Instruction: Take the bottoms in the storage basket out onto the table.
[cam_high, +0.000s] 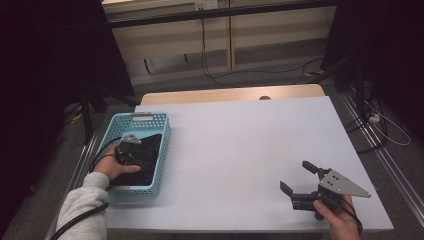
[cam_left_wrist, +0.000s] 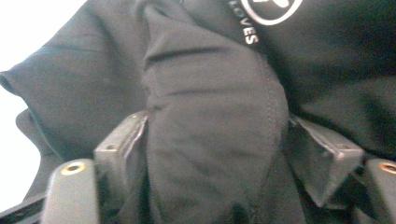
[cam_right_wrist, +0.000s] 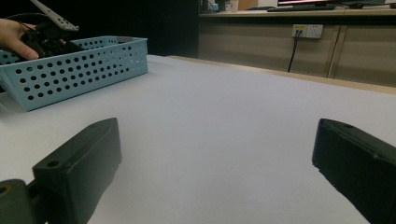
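white desk (cam_high: 240, 145), blue basket (cam_high: 162, 150) at its left.
left tongs (cam_left_wrist: 215, 154) pinch black cloth (cam_left_wrist: 210, 116) inside; right tongs (cam_high: 295, 177) gape, resting on desk.

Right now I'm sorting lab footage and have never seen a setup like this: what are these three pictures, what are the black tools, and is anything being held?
A person sits at a white table and holds a hand-held two-jaw black gripper in each hand; no robot arm is involved.

The high view looks down from above the person. The other two pictures come from small cameras riding on the grippers, each looking along its own jaws.

On the table's left side stands a light blue perforated plastic basket with a black fabric garment inside.

The left gripper reaches into the basket. In its own view, a fold of the garment sits pinched between the jaws.

The right gripper rests near the table's front right corner, jaws wide apart with nothing between them.
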